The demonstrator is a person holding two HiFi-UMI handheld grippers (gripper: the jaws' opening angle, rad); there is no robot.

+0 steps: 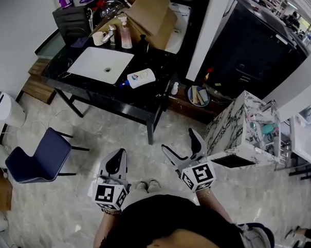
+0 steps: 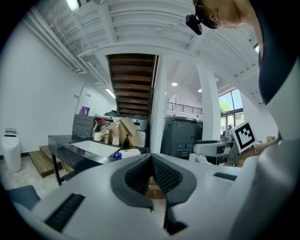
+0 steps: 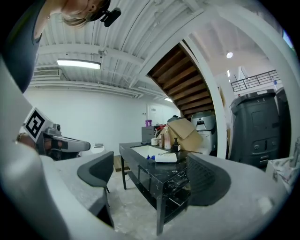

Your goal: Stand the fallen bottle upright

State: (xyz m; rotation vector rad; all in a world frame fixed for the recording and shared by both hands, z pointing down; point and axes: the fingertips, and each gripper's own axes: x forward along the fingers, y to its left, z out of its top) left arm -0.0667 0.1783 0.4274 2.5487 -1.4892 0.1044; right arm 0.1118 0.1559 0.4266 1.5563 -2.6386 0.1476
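Note:
The fallen bottle (image 1: 140,78), white with a blue cap, lies on its side on the black table (image 1: 92,90), just right of the white sink basin. It also shows in the left gripper view as the bottle (image 2: 126,153), and in the right gripper view as the bottle (image 3: 165,158) near the table's front corner. Both grippers hang over the floor, well short of the table. My left gripper (image 1: 117,156) (image 2: 151,158) is shut with nothing between its pads. My right gripper (image 1: 183,146) (image 3: 150,176) stands wide open and empty, pointing level toward the table.
On the table stand a white sink basin (image 1: 101,64), a mug (image 1: 98,38), a pink soap bottle (image 1: 126,37), a dark pump bottle (image 1: 141,44) and a cardboard box (image 1: 150,13). A blue chair (image 1: 36,159) is at left, a marbled cabinet (image 1: 238,127) at right.

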